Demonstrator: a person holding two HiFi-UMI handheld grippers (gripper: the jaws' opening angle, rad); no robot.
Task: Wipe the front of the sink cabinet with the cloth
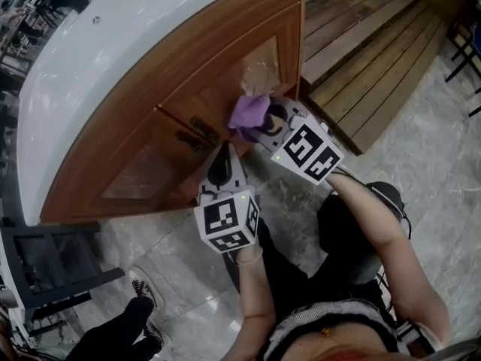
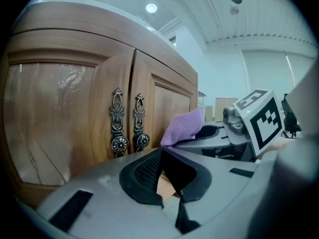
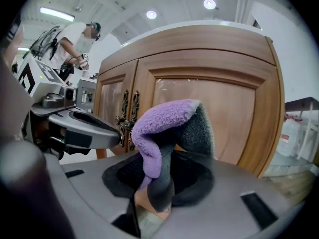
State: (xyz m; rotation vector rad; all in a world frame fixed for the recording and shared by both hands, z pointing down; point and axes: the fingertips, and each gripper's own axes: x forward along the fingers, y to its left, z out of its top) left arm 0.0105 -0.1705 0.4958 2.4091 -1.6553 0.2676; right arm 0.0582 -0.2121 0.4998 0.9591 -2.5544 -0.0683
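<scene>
The sink cabinet [image 1: 143,153] has two curved wooden doors with ornate metal handles [image 1: 197,132] where they meet. My right gripper [image 1: 272,120] is shut on a purple and grey cloth [image 1: 249,111], which rests against the right door near its inner edge. In the right gripper view the cloth [image 3: 164,128] bulges up out of the jaws in front of the door panel [image 3: 219,113]. My left gripper [image 1: 222,167] hangs just below the handles [image 2: 127,126], shut and holding nothing. The left gripper view shows the cloth [image 2: 184,127] to its right.
A white countertop [image 1: 113,43] overhangs the cabinet. Wooden decking [image 1: 376,59] lies to the right on the marble floor. A black metal frame [image 1: 52,269] and another person's shoe [image 1: 144,290] are at the lower left. A person [image 3: 75,39] stands far off.
</scene>
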